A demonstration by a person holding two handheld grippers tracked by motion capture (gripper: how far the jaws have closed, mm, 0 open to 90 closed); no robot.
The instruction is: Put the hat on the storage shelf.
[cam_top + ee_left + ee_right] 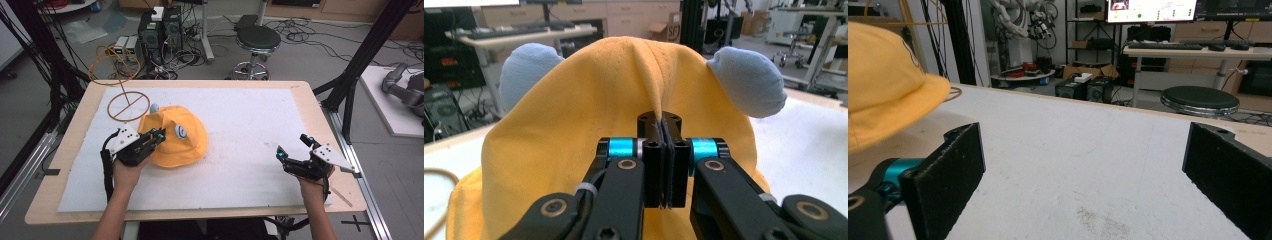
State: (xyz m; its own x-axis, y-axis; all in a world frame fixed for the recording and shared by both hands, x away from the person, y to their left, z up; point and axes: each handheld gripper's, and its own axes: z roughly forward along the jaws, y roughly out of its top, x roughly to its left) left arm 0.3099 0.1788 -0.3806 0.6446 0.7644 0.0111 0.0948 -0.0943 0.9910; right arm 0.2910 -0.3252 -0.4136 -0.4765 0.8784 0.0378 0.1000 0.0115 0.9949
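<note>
We see a yellow hat (172,142) lying on the white-covered surface (240,125), left of its middle and just in front of a wire stand (122,85) with a round base. The left gripper (156,135) comes at the hat from its left side, and its fingers (655,165) are closed tight on a fold of the yellow cloth, which rises pinched between them in the left gripper view. In that view the hat's lower edge is cut off by the frame and partly covered by the gripper's own black arms, so we cannot see how it meets the surface there. Two pale blue padded ears (749,82) stick out at the hat's sides; the left one is half hidden behind the cloth. From above we make out a small white patch with a dark mark on the crown, too small to read.

The right gripper (295,148) rests well apart from the hat, near the right edge of the surface, its fingers (945,175) spread wide with nothing between them. In the right gripper view the hat's brim (895,107) shows at the far left, cut off by the frame. Both fingers there are cropped at the bottom
</note>
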